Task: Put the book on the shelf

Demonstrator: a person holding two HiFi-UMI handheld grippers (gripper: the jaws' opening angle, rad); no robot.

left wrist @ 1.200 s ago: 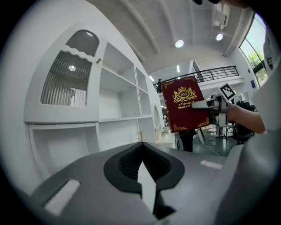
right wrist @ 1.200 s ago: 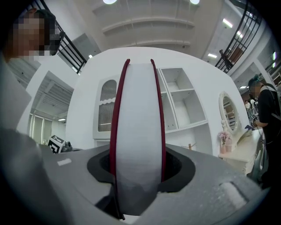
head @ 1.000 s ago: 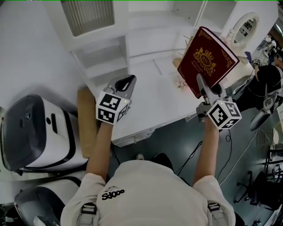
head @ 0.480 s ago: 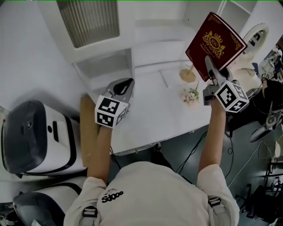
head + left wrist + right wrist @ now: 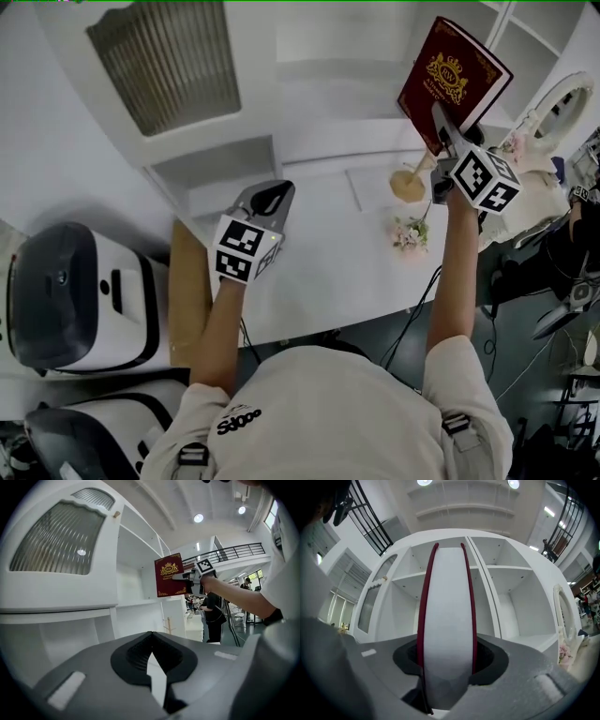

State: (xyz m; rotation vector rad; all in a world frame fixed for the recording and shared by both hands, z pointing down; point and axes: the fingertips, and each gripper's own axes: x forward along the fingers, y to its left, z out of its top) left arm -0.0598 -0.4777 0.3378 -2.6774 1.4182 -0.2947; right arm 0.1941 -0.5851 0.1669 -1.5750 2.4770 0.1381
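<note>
The book point(image 5: 453, 75) has risen from above the surface's point(image 5: 319, 253) right edge toward the shelf point(image 5: 328, 94), whose open compartments it has not yet entered. The right gripper point(image 5: 446, 129) has its jaws clamped on the book's lower edge. Best to keep it upright and steer between the shelf boards, clear of the divider. The left gripper point(image 5: 266, 195) hovers near the surface's left edge, jaws closed and empty.

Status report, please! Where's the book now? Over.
Right gripper shut on book, held high, facing shelf. Left gripper shut, empty. Nothing seen blocking shelf.
</note>
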